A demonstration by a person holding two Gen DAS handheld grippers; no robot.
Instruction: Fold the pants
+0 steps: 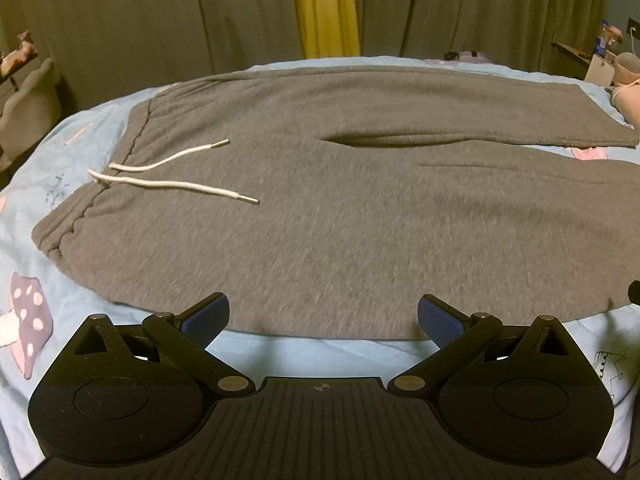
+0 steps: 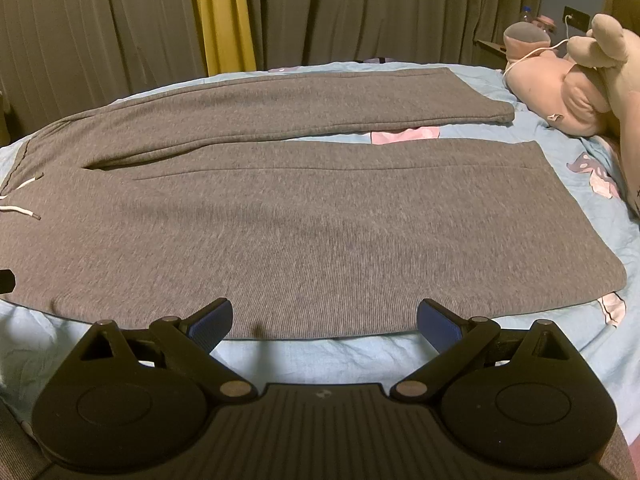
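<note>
Grey pants [image 1: 340, 216] lie flat and unfolded on a light blue bedsheet [image 1: 320, 350], waistband to the left, both legs running off to the right. The white drawstring [image 1: 172, 184] rests loose on the front panel below the waistband, its two metal-tipped ends apart. From the right wrist view the two legs are seen side by side — the far leg [image 2: 320, 100] angled slightly away, the near leg [image 2: 360, 220] broad and smooth, with a strip of sheet showing between their cuffs.

Left gripper [image 1: 323, 314]: jaws spread wide, nothing between them, poised over the near edge of the pants below the waist section. The blue pads [image 1: 206, 320] sit at the hem line; whether they touch the cloth cannot be determined.

Right gripper [image 2: 324, 318]: likewise spread wide and empty, positioned at the near edge of the near leg.

Surroundings — dark olive curtains [image 1: 160, 20] with a yellow panel [image 1: 324, 8] behind the bed; a pink plush toy [image 2: 560, 88] lies on the sheet beyond the cuffs, at right. The sheet carries a mushroom print [image 1: 28, 316].
</note>
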